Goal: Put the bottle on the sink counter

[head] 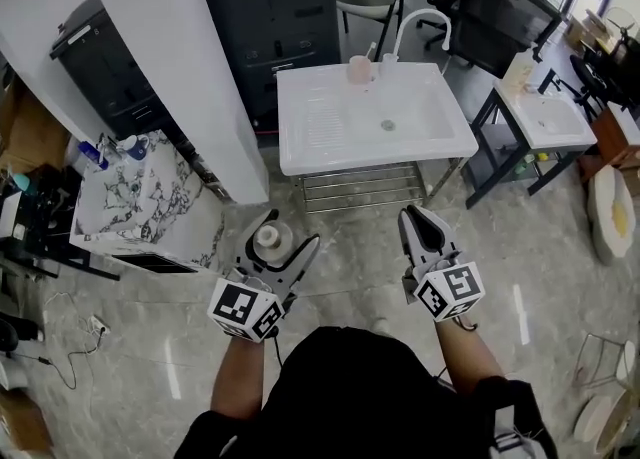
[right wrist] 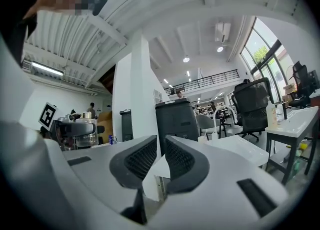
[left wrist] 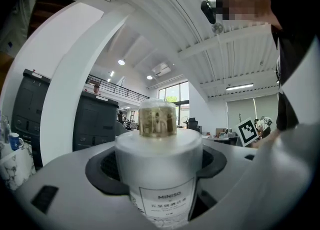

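Person's dark top (head: 350, 387) fills the bottom of head view, both arms out forward over the grey floor (head: 350, 227). Left tool (head: 295, 227) clamped on the bottle (left wrist: 159, 174), held upright between the two pads, well short of the sink (head: 330, 137). Right tool (head: 415, 215) beside it, jaws drawn together to a thin slit, nothing in it

Head view only: white sink ahead of both tools, tap (head: 420, 22) at its back edge, pink cup (head: 360, 69) by the tap, wire shelf (head: 365, 187) underneath; marbled desk (head: 140, 197) off to the left; bottle shows here just as a round white top

Left gripper view only: bottle is a frosted white cylinder, gold cap under a clear cover, printed label facing the camera; black pads touch its sides; blue cup (left wrist: 15, 141) at far left, right tool's marker cube (left wrist: 248, 131) at far right

Right gripper view only: ribbed pad faces, gap between them empty; black cabinet (right wrist: 175, 119) and white pillar (right wrist: 132, 103) ahead, sink edge to the right, left tool with bottle at far left
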A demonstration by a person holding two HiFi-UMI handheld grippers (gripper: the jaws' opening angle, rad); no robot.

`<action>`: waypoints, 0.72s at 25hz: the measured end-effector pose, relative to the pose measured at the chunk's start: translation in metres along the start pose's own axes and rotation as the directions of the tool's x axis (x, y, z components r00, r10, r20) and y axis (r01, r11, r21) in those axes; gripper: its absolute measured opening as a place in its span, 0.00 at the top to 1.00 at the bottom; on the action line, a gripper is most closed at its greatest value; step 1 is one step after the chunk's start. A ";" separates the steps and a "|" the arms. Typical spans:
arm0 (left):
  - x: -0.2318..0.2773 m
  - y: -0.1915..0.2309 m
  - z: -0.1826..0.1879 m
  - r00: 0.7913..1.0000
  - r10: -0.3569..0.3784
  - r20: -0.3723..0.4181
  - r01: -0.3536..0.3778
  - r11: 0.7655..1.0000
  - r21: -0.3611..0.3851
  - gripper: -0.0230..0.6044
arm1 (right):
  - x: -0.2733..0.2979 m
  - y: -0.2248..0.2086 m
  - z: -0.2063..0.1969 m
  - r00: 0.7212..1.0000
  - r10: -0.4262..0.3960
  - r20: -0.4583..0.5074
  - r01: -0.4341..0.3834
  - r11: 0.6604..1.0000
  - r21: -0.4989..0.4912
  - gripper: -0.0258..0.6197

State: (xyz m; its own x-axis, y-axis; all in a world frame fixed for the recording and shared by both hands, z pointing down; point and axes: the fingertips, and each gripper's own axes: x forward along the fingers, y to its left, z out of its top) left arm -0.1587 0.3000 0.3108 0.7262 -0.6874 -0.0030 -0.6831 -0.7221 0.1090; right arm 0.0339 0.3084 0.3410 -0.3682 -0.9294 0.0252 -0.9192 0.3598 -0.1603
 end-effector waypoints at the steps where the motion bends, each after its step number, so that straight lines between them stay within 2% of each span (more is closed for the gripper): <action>1: -0.003 0.001 0.000 1.000 -0.007 0.000 0.007 1.000 0.002 0.39 | 0.001 0.004 0.000 1.000 -0.005 -0.006 0.005 1.000 0.001 0.89; 9: -0.006 0.017 -0.024 0.999 -0.030 -0.037 0.028 0.998 -0.061 0.39 | 0.021 0.022 -0.010 0.999 0.022 -0.045 -0.023 1.000 -0.012 0.89; 12: 0.011 0.028 -0.024 0.999 -0.004 -0.035 0.002 0.998 -0.063 0.39 | 0.037 0.006 -0.006 0.999 0.043 -0.024 -0.044 0.999 -0.007 0.89; 18: 0.067 0.037 -0.011 0.999 0.044 -0.010 -0.044 0.997 -0.071 0.39 | 0.072 -0.051 0.003 0.995 0.100 -0.003 -0.100 0.995 -0.022 0.89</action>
State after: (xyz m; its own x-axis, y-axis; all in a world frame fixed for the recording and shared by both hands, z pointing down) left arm -0.1347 0.2282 0.3261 0.6965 -0.7175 0.0115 -0.7073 -0.6838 0.1791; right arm 0.0551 0.2230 0.3484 -0.4589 -0.8884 0.0123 -0.8805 0.4529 -0.1402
